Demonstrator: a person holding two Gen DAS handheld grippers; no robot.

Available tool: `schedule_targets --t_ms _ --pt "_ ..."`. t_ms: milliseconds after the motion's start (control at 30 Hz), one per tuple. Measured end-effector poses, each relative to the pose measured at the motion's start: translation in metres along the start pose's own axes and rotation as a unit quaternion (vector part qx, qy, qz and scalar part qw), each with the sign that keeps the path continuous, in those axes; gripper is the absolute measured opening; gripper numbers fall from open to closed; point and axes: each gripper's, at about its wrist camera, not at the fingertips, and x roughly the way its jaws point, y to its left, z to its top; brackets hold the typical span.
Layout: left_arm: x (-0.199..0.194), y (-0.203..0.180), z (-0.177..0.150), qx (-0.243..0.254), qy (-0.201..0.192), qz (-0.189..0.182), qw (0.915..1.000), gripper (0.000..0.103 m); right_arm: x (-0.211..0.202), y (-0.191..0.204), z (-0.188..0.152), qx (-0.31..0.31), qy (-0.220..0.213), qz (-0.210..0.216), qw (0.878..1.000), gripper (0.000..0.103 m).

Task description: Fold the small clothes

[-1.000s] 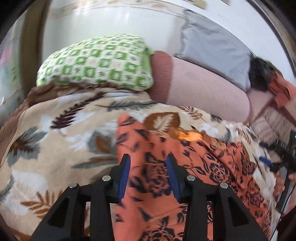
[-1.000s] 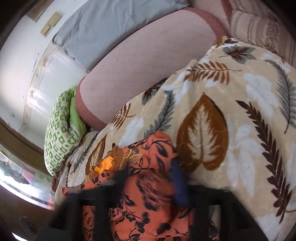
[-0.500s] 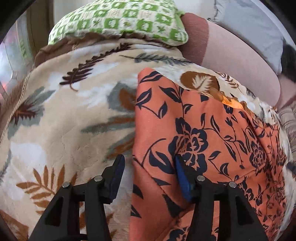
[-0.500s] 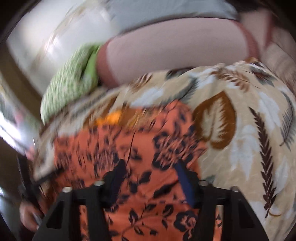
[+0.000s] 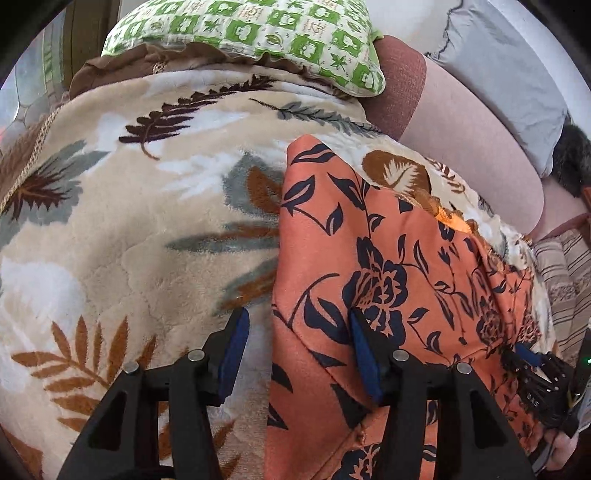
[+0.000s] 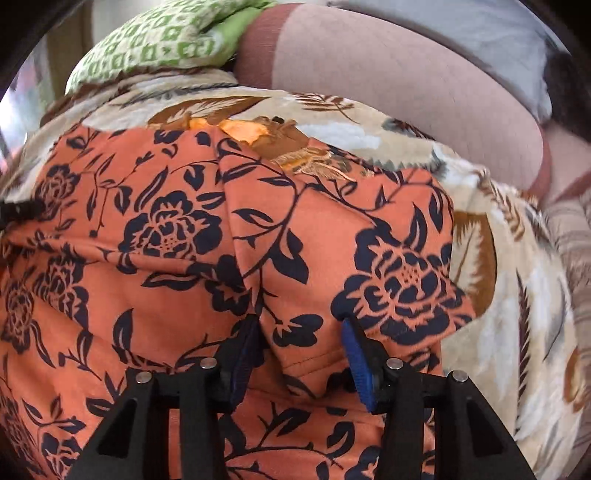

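Observation:
An orange garment with dark navy flowers [image 5: 369,266] lies spread on a leaf-patterned blanket [image 5: 129,221]. My left gripper [image 5: 297,332] is open, its jaws astride the garment's left edge, one finger over the blanket and one over the cloth. In the right wrist view the garment [image 6: 166,229] fills the frame, with a folded flap on its right side. My right gripper [image 6: 299,339] is open, its jaws on either side of that flap's lower edge. The right gripper also shows at the far right of the left wrist view [image 5: 535,373].
A green checked pillow [image 5: 258,33] lies at the blanket's far end. A pink bolster [image 5: 461,136] and a grey pillow [image 5: 502,74] run along the back right. A striped cloth [image 5: 561,266] lies at the right. The blanket [image 6: 517,314] extends right of the garment.
Both grippers have pulled back and down along the garment towards its near end. The left gripper has opened wider and shifted to the left edge. The right view has steadied over the flap.

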Motion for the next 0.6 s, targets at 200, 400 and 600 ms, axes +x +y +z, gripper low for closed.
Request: schedule_targets --t_ms 200,400,600 --pt "-0.002 0.009 0.001 -0.017 0.000 -0.009 0.9998 0.054 -0.030 -0.014 0.013 0.009 -0.046 -0.044 0.998 0.005" --pt "-0.006 0.021 0.003 -0.030 -0.002 -0.011 0.9995 0.051 -0.074 -0.059 0.067 0.078 -0.100 -0.002 0.992 0.005" --pt "-0.009 0.039 0.006 -0.042 0.000 -0.022 0.9989 0.049 -0.064 -0.068 0.103 0.120 -0.087 0.025 0.989 0.005"
